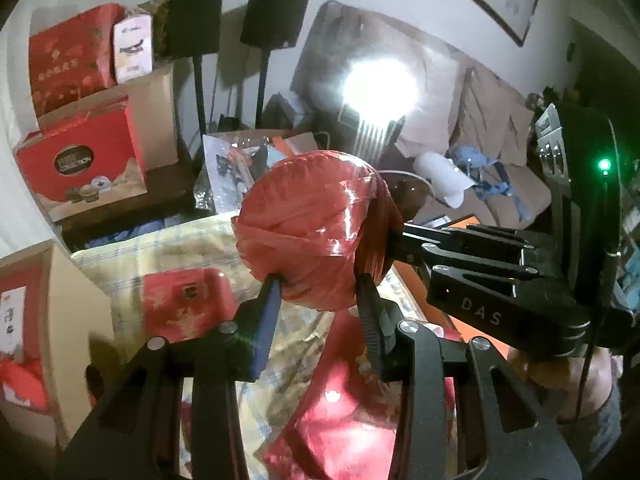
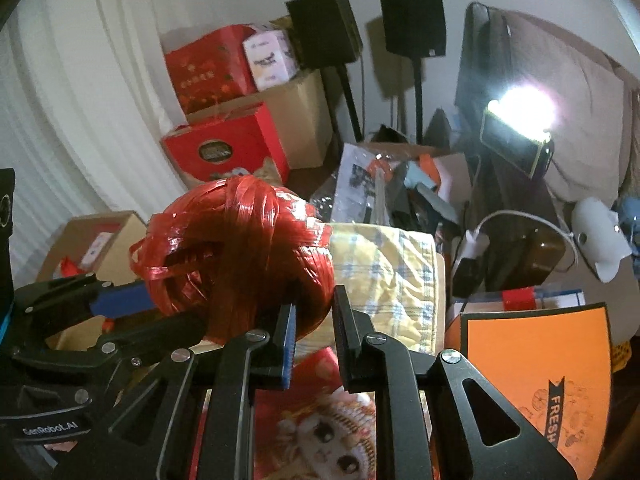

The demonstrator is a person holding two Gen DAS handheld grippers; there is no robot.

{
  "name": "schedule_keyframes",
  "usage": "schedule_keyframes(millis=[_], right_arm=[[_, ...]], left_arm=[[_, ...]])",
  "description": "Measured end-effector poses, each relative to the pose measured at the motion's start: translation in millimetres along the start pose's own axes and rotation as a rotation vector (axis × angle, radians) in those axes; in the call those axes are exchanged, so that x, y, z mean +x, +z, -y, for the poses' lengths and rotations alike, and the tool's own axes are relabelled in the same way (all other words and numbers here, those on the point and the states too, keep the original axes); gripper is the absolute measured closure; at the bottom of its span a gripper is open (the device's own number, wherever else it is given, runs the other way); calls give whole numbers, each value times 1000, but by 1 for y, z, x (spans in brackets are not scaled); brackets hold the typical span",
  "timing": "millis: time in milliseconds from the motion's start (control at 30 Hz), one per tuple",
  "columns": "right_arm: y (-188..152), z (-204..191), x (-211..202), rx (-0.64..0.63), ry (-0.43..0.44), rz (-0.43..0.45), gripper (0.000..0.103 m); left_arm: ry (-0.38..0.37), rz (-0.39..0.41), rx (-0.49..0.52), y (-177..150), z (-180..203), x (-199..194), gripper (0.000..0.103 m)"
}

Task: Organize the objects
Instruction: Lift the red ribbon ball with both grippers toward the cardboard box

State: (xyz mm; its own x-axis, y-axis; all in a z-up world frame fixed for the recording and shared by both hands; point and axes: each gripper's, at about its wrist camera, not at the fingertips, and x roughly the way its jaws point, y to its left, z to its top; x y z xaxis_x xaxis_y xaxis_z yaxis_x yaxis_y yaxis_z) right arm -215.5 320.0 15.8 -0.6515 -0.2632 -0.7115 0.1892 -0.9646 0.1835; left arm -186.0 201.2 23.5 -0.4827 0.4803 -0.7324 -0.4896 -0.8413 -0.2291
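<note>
Both tongs hold the red ball of string [image 1: 316, 228] up above the yellow checked cloth [image 2: 384, 276]: left tongs [image 1: 320, 292] clamp its underside, right tongs [image 2: 314, 312] pinch its edge.

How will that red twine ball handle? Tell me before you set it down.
The twine ball is round, so it would probably roll once released. Its glossy strands look slippery, perhaps why the left gripper and right gripper both pinch it. The loose loop could snag or unwind.
</note>
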Motion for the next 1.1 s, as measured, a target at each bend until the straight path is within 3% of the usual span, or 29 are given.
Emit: schedule_keyframes(millis=[633,900,1100], right_arm=[[-2,-97,-32,-114,72,8,87],[-6,-151,-31,-180,104,2,87],[-10,-187,-27,-234,122,-18,87]], left_arm=[[25,57,-51,-36,-40,-99,67],[46,84,-99,-59,-71,-141,67],[16,70,-160,-75,-101,-161,68]])
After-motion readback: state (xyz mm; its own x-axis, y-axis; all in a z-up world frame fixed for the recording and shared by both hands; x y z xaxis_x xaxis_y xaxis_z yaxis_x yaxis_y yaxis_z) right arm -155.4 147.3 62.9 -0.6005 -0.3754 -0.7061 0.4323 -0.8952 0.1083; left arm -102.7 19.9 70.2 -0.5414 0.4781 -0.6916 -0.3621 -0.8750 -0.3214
